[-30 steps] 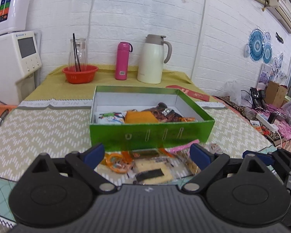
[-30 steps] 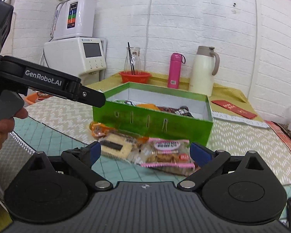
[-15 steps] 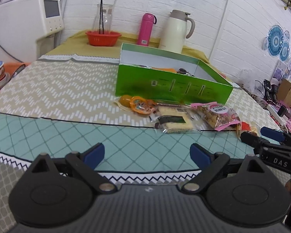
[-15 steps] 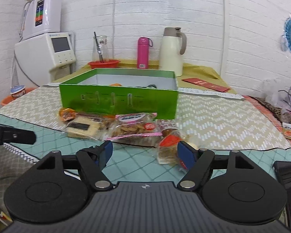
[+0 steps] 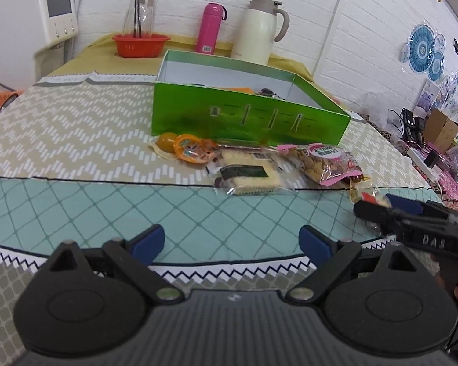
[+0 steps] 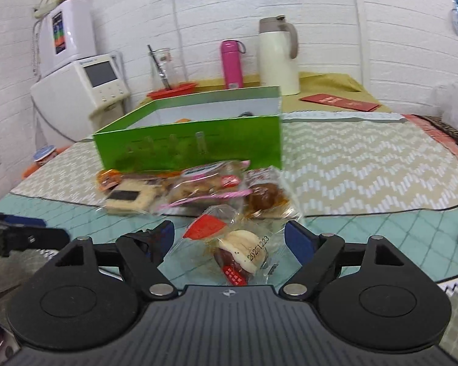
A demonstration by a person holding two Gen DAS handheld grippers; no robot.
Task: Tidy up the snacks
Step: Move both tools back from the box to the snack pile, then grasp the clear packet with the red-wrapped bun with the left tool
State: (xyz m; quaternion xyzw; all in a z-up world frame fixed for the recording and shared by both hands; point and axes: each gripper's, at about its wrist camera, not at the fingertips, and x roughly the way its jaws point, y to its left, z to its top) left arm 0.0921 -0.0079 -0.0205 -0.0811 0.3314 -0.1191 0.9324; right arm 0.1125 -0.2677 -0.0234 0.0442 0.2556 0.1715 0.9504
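The green box (image 5: 247, 113) stands open on the tablecloth (image 5: 76, 116), with a few snacks already inside, so the packing looks partly done. A row of loose packets lies just in front of its near wall: an orange jelly cup (image 5: 187, 149) at the left end, a seaweed cracker pack (image 5: 247, 177) beside it, then a pink-edged bag of nuts (image 5: 323, 164), its long axis running roughly along the box front.

The step in hand appears to be picking up the next snack. The right gripper (image 6: 229, 239) hovers low over the table with its jaws wide apart and holding nothing. Between them lies a small clear-wrapped sweet (image 6: 241, 256) with a red label, the nearest packet to the table edge, well clear of the box. Its long axis runs away from the camera and slightly left, so the jaws would close across its narrow width. The next move calls for lowering a little, closing gently on the crinkly wrapper, then lifting it over the box wall.

The left gripper (image 5: 232, 241) waits near the table edge, jaws also wide open and empty.
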